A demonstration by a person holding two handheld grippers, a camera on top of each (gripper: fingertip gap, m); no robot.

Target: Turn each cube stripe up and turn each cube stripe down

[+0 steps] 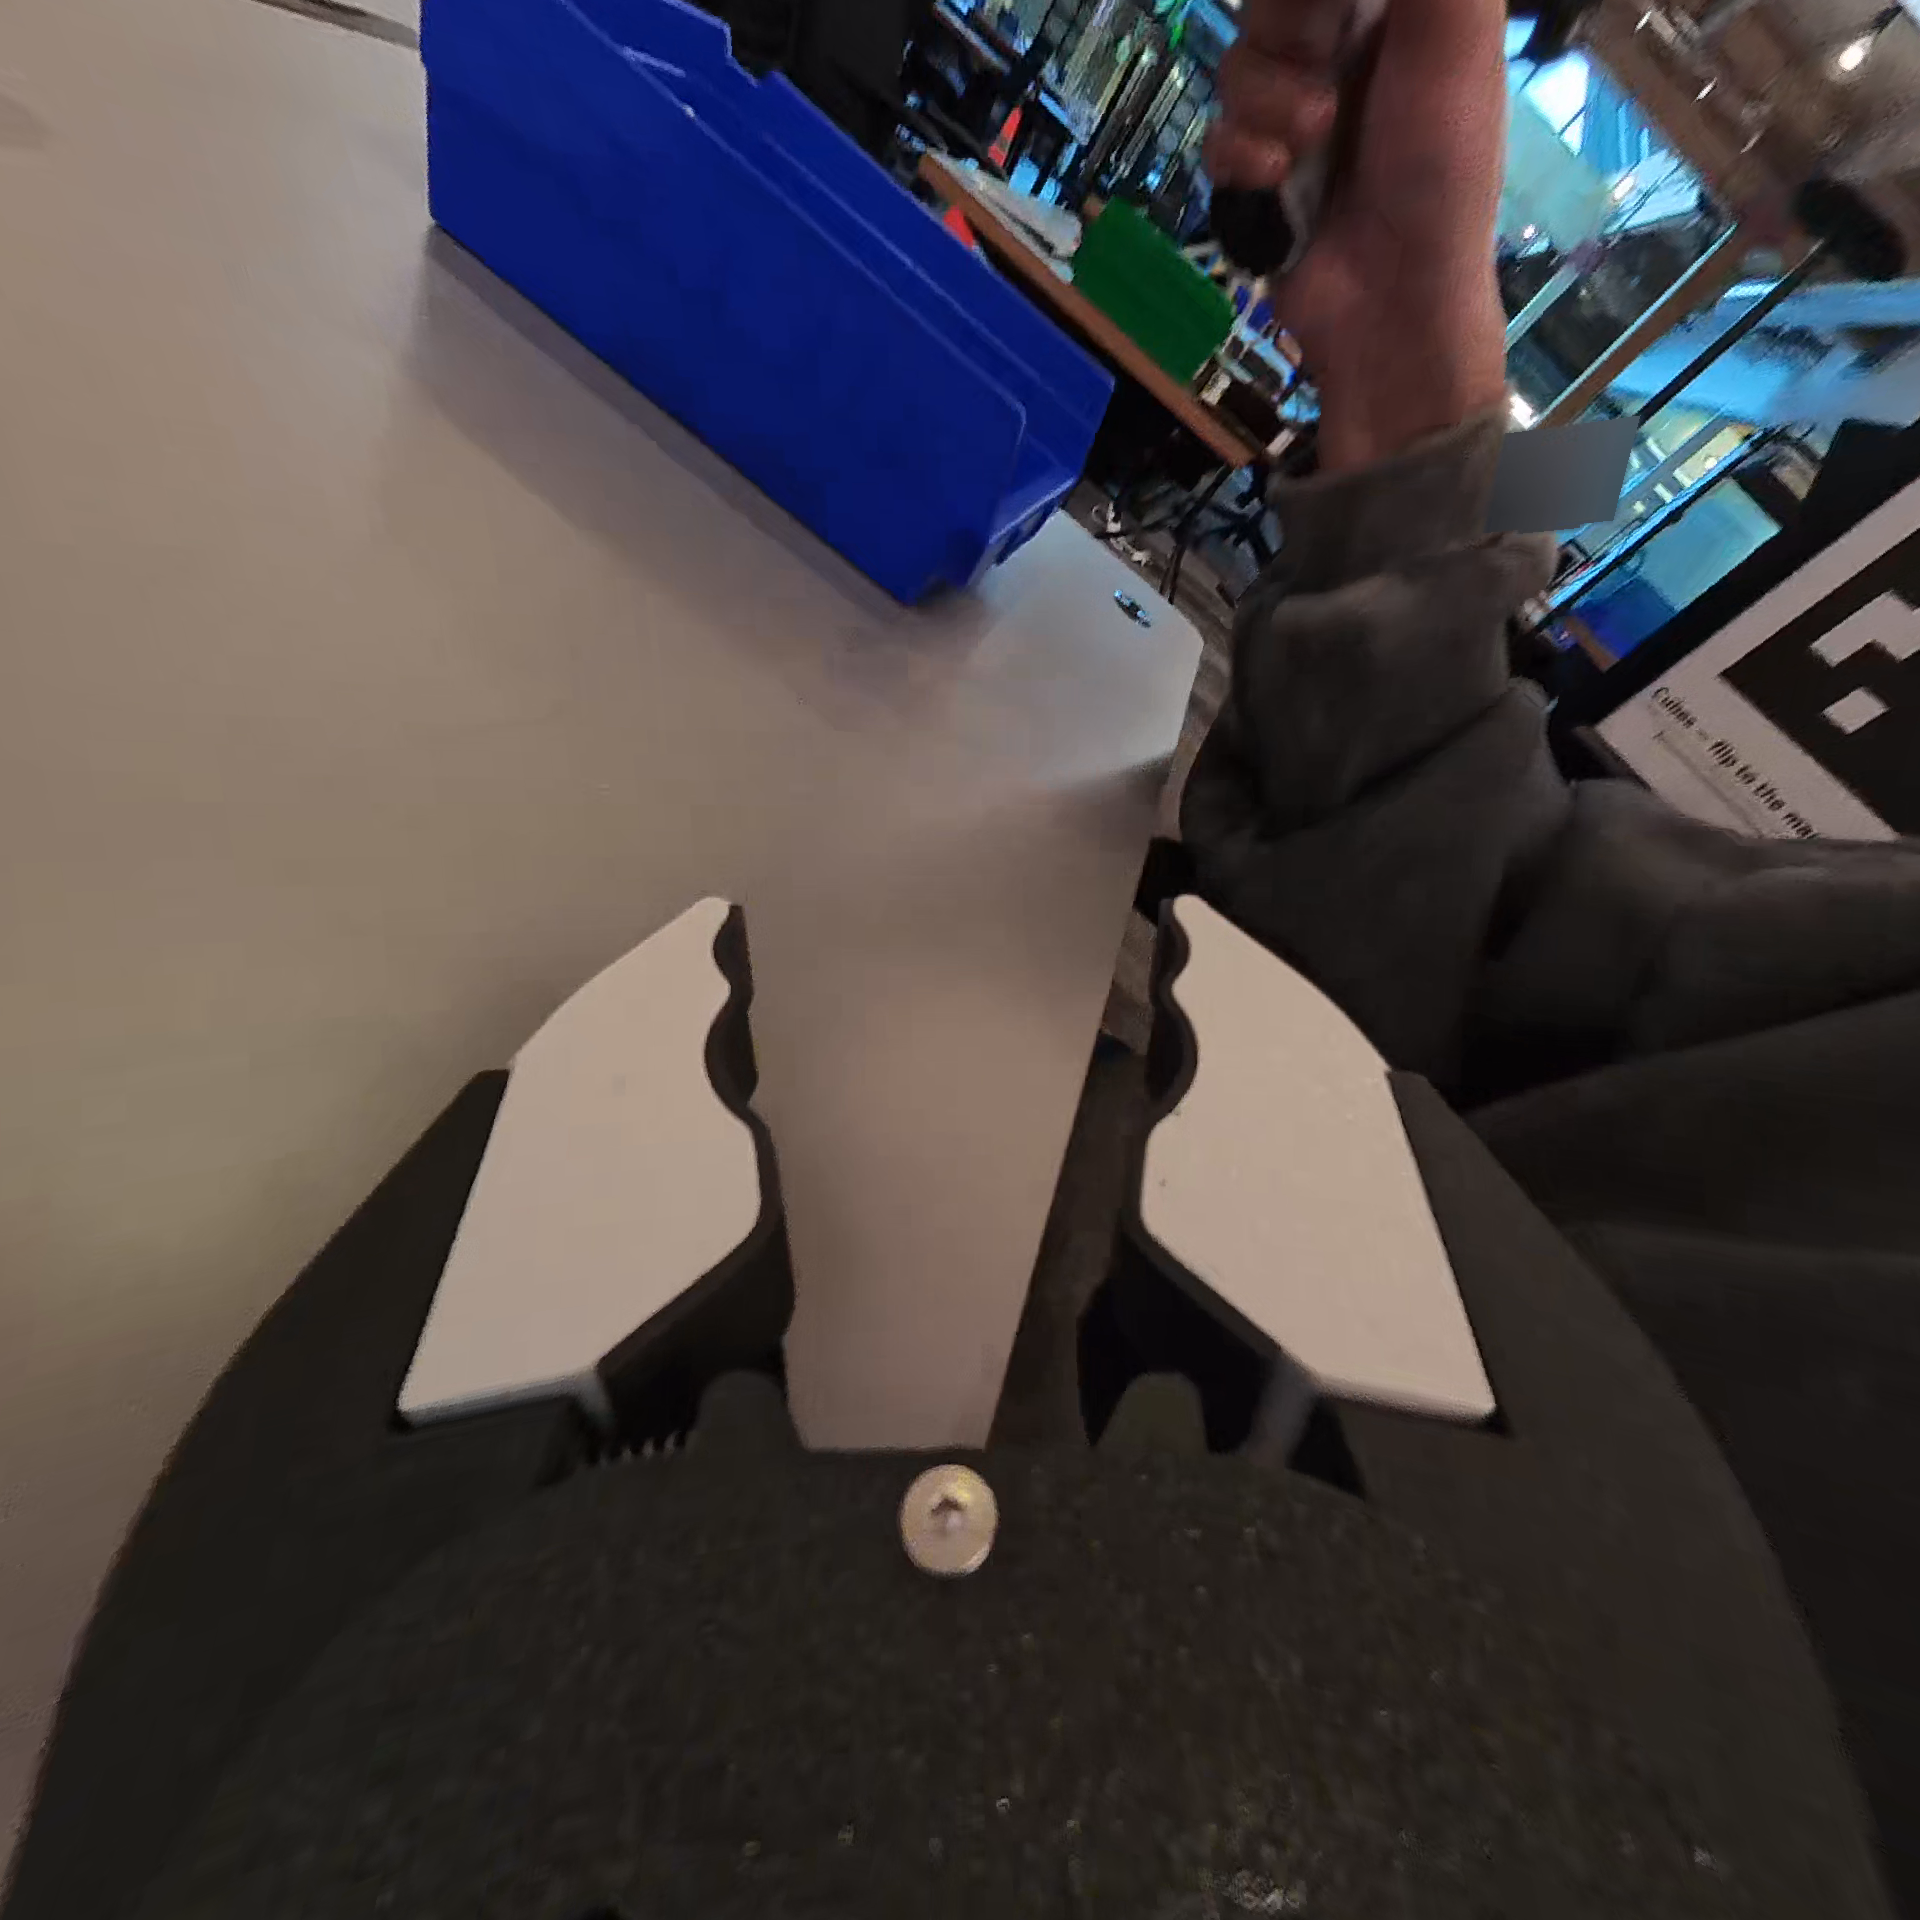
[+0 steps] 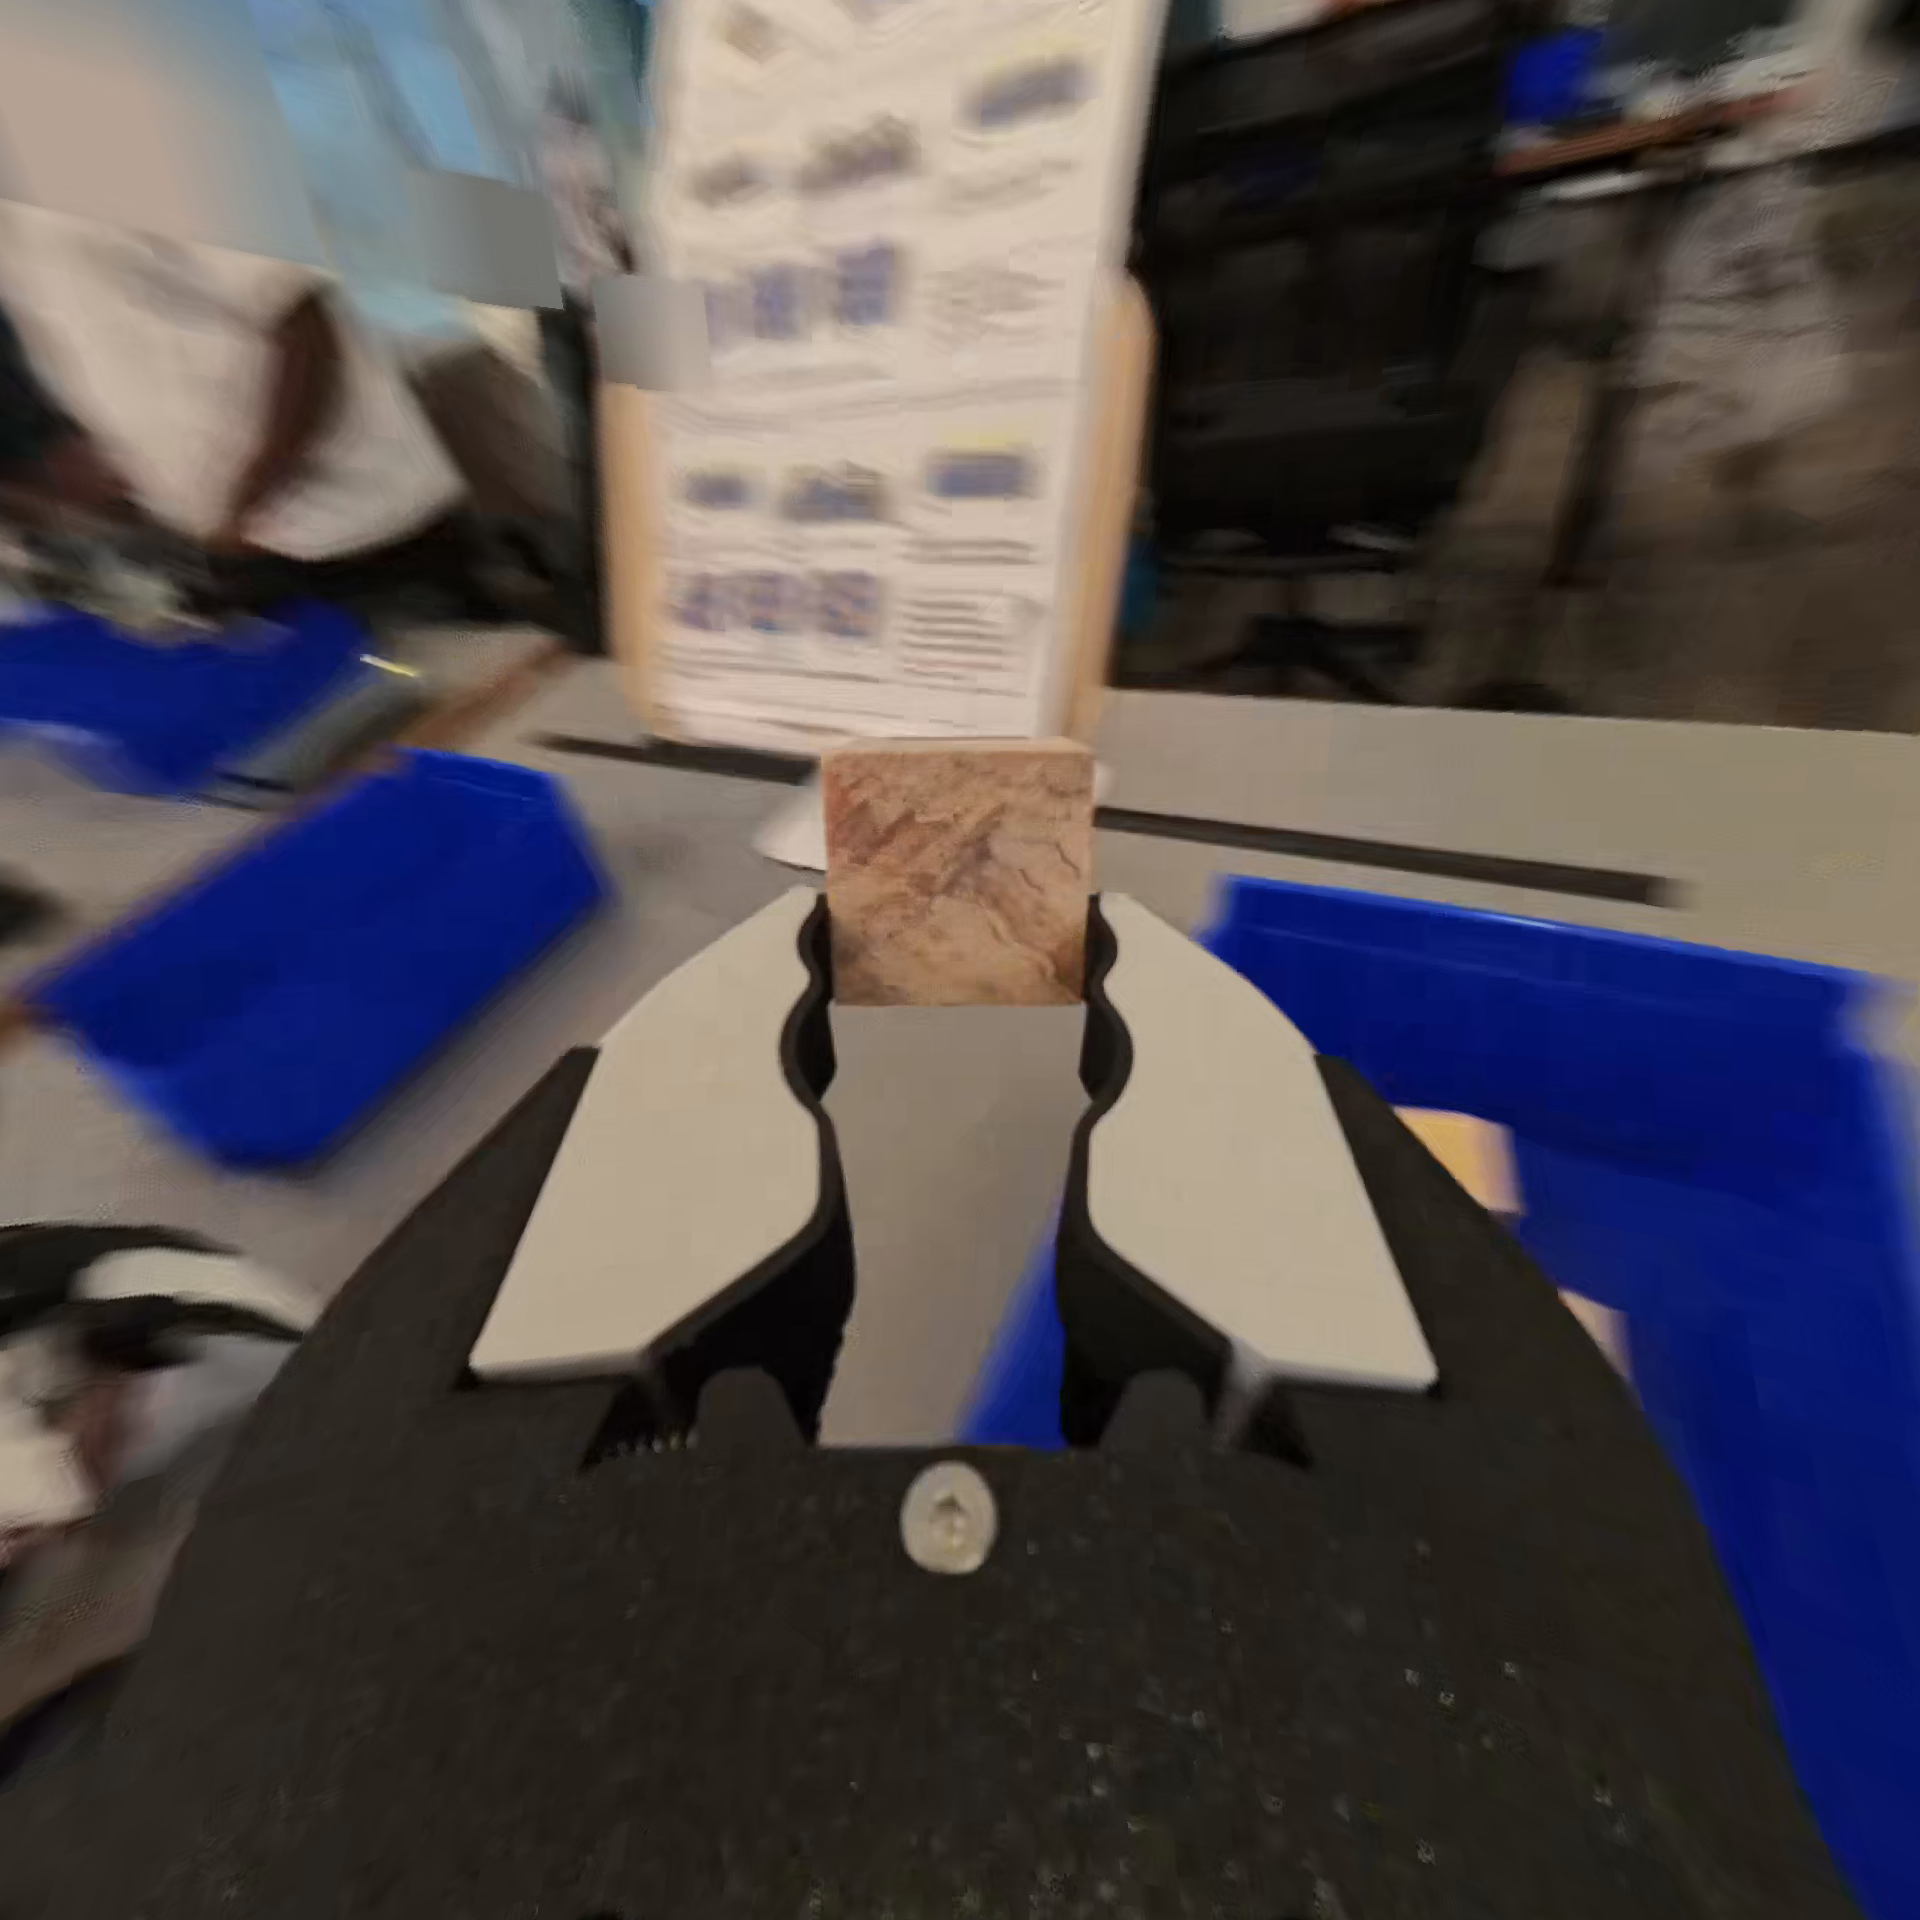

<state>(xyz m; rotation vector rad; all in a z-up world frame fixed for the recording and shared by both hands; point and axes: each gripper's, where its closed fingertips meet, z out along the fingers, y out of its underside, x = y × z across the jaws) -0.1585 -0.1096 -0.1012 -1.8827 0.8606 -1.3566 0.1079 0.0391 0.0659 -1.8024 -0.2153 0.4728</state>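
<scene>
One wooden cube [image 2: 958, 878] sits pinched between the tips of the right gripper [image 2: 958, 935], lifted above the grey table [image 2: 1455, 800]. No stripe shows on its near face. The left gripper [image 1: 951, 997] hangs spread wide and empty. Next comes turning the cube and setting it down gently.

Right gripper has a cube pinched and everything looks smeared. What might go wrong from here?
1. The right gripper holds the wooden cube only at its fingertips, so a fast swing might slip it out.
2. No stripe shows on the face toward the camera, so it may be set down wrong side up.
3. A blue bin sits close on the right; its rim could get clipped. The left gripper is open and empty.
</scene>
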